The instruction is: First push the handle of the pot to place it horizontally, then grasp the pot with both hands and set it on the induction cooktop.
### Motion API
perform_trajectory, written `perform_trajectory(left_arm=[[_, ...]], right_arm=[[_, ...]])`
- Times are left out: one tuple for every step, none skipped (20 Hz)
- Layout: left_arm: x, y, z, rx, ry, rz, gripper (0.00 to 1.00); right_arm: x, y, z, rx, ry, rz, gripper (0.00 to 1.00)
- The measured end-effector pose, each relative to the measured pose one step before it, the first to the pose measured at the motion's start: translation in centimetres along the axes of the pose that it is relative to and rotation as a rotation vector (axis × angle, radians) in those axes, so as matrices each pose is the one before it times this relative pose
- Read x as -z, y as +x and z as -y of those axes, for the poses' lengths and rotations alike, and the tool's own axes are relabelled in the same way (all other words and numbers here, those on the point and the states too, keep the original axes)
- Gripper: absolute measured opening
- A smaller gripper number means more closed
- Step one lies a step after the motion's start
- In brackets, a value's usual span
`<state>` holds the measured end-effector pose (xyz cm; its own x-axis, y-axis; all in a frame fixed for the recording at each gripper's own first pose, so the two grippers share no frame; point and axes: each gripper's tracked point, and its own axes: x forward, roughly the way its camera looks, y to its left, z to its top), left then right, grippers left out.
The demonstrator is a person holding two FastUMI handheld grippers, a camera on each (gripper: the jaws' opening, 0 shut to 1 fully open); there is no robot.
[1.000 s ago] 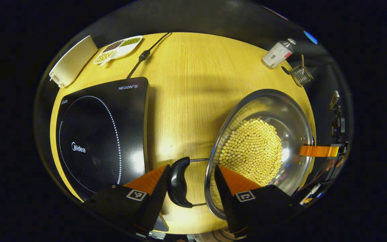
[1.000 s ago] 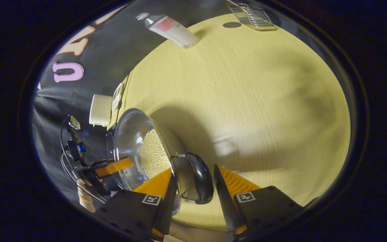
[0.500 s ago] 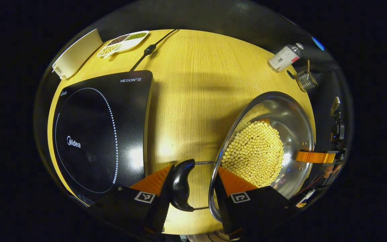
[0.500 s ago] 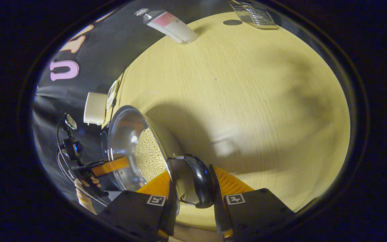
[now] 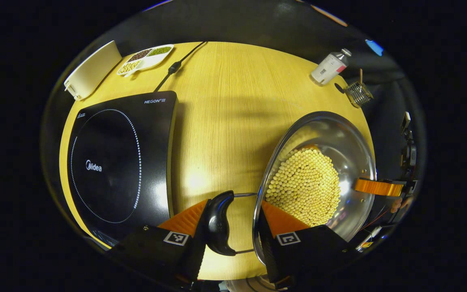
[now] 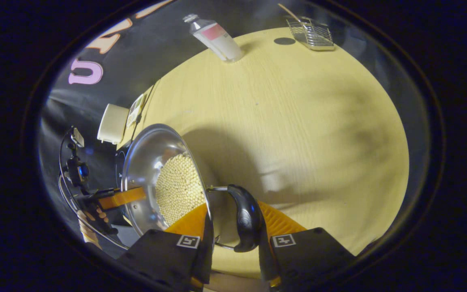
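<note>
Left gripper (image 5: pixel 233 227), seen in the left gripper view, has its two orange-faced fingers on either side of the pot's near black handle (image 5: pixel 218 223): one finger lies against the handle's outer side and the other sits at the rim of the pot (image 5: pixel 339 138), over the contents; whether both press cannot be told. Right gripper (image 6: pixel 235 227), in the right gripper view, is closed narrowly on the opposite black handle (image 6: pixel 245 217), both fingers pressing its sides; this gripper also appears far off in the left gripper view as an orange finger at the pot's far rim. The pot is a shallow stainless-steel vessel holding a heap of pale yellow beans (image 5: pixel 304 184), and it stands over the wooden desk (image 5: pixel 225 121), to the right of the induction cooktop (image 5: pixel 120 162) and well apart from it. Farther back on the desk lie a white divided dish (image 5: pixel 146 59) with beans of three colours, a white box (image 5: pixel 91 71), the cooktop's black cable (image 5: pixel 174 67), a white bottle (image 5: pixel 328 68) and a small wire basket (image 5: pixel 358 93). Black cloth walls the booth behind.
</note>
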<state>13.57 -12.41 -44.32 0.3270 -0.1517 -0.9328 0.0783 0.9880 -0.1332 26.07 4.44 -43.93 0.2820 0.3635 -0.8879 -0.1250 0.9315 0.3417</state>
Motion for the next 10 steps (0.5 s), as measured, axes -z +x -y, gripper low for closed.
perform_trajectory(left_arm=[[0.332, -0.416, 0.237, 0.00162, -0.00716, 0.00244, 0.64], [0.368, -0.445, 0.285, 0.00124, -0.00519, 0.00369, 0.64], [0.415, -0.438, 0.181, 0.00121, -0.0015, 0.00708, 0.66], [0.479, -0.462, 0.188, 0.00001, 0.00149, 0.00186, 0.64], [0.542, -0.378, 0.167, 0.0, 0.00137, 0.00019, 0.66], [0.535, -0.402, 0.195, 0.00076, 0.00223, -0.00208, 0.64], [0.462, -0.411, 0.212, -0.00025, -0.00019, 0.0003, 0.64], [0.446, -0.424, 0.218, 0.00027, 0.00323, -0.00041, 0.66], [0.369, -0.305, 0.297, 0.00225, 0.00833, 0.00124, 0.64], [0.34, -0.333, 0.263, 0.00298, 0.00854, 0.0009, 0.64]], right_arm=[[0.189, -0.561, 0.082, 0.00224, -0.00925, 0.00639, 0.49], [0.204, -0.575, 0.054, 0.00252, -0.00891, 0.00825, 0.5], [0.186, -0.515, 0.073, 0.00281, -0.00742, 0.00839, 0.5], [0.464, -0.528, 0.004, 0.00219, -0.00712, 0.00379, 0.5], [0.455, -0.569, 0.063, 0.00263, -0.00201, 0.00258, 0.5], [0.614, -0.588, 0.078, 0.00236, -0.0011, 0.00305, 0.5], [0.384, -0.483, 0.096, 0.00299, 0.00019, 0.00328, 0.46], [0.49, -0.4, 0.111, 0.00536, 0.00525, 0.00592, 0.46], [0.426, -0.473, 0.125, 0.00474, 0.00399, 0.00594, 0.46], [0.594, -0.623, 0.172, 0.00448, 0.00781, 0.00914, 0.46]])
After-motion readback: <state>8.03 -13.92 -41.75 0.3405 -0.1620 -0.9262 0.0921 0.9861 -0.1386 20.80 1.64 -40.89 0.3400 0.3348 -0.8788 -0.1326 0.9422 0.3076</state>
